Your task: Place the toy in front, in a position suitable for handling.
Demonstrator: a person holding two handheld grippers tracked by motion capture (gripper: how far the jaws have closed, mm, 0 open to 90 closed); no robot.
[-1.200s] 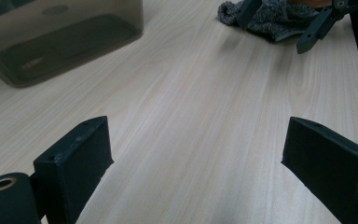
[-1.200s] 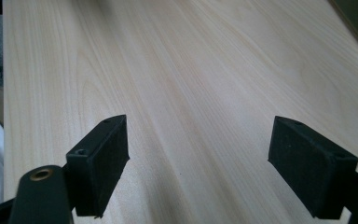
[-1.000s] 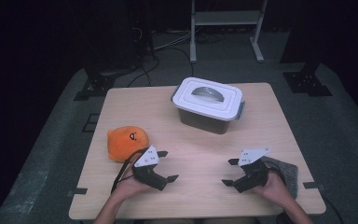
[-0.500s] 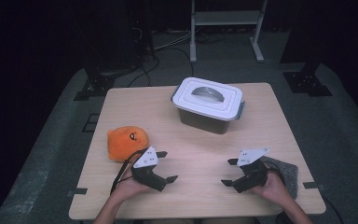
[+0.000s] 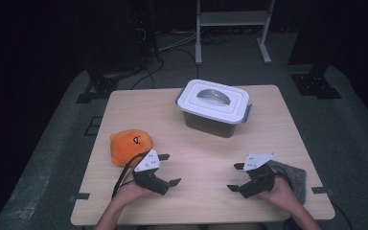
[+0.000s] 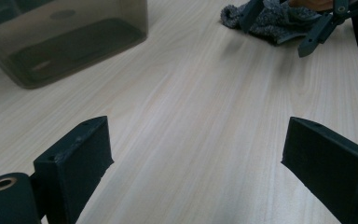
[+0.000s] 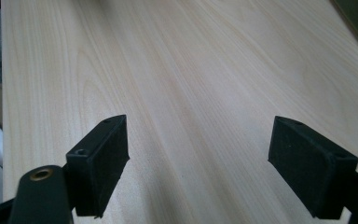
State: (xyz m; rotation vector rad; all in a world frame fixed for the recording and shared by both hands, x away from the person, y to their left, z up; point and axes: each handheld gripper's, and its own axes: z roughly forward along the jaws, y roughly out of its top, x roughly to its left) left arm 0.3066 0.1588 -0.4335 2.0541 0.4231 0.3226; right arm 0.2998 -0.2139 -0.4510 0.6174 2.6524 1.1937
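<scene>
Orange plush toy (image 5: 130,146) bears a small unreadable mark.

At left, an orange plush toy (image 5: 130,145); at lower right, a grey cloth (image 5: 293,175). The box (image 5: 210,122) is smoky brown with a white lid (image 5: 214,100), on the pale wood-grain table (image 5: 206,158).

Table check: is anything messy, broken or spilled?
Nothing stands out. The lidded box sits upright with its lid on, slightly turned against the table edges. The orange plush toy lies beside the open left gripper; a grey cloth lies under the hand holding the open right gripper.
</scene>
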